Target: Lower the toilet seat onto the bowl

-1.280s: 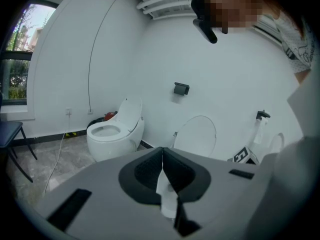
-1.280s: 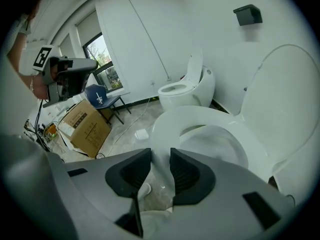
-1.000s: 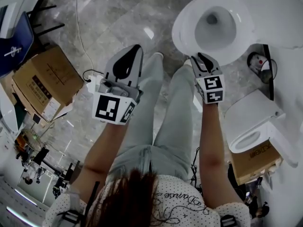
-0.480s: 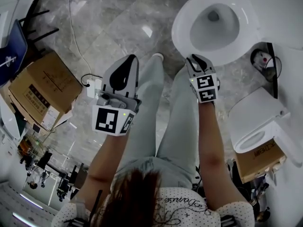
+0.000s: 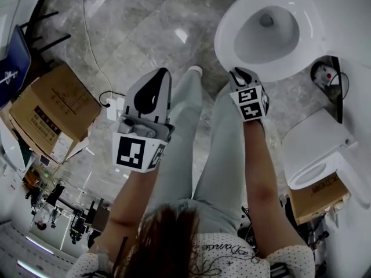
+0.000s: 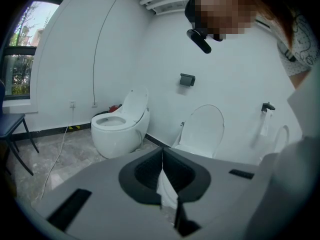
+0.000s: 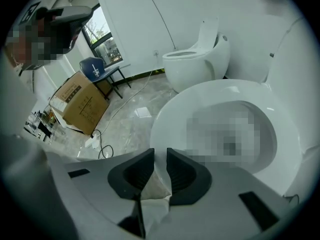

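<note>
The left gripper [image 5: 159,75] hangs with its jaws pressed together and empty. The right gripper [image 5: 241,72] (jaws closing, a narrow gap, nothing between them) hovers just short of the toilet seat [image 5: 227,36], which lies flat on the bowl [image 5: 272,39].

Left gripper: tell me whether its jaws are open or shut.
Shut. In the left gripper view, the left gripper has its two dark pads meeting along one seam, with nothing between them.

- The right gripper [image 5: 243,72] is held just before the toilet bowl [image 5: 229,36], its jaws closing on nothing.
- The left gripper [image 5: 162,74] is held above the marble floor [image 5: 133,33].
</note>
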`<move>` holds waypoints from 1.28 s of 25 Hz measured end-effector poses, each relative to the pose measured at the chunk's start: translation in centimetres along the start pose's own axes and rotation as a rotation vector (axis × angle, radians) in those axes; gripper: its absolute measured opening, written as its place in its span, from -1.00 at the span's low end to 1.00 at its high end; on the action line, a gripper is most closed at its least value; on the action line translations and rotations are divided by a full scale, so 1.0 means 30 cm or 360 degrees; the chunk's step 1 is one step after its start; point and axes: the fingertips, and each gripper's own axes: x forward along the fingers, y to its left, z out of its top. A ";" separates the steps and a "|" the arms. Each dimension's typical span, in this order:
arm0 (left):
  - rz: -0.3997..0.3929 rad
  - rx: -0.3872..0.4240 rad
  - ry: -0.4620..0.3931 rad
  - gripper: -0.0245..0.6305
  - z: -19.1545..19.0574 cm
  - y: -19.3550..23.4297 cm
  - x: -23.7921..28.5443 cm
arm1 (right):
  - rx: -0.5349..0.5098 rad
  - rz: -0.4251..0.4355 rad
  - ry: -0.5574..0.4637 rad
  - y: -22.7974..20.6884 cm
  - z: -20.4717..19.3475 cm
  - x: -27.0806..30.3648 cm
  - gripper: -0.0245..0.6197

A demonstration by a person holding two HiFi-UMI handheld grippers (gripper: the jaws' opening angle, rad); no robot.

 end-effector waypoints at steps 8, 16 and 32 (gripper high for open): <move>0.0011 -0.0040 0.0061 -0.91 -0.072 0.026 0.022 | 0.0057 -0.0038 -0.0009 -0.028 -0.020 0.062 -0.68; 0.0023 -0.0054 0.0068 -0.91 -0.083 0.038 0.015 | 0.0076 -0.0037 -0.0010 -0.023 -0.026 0.070 -0.68; -0.0075 0.0067 -0.0105 -0.91 0.218 -0.107 -0.003 | 0.0501 0.0081 -0.0359 -0.020 0.232 -0.270 -0.89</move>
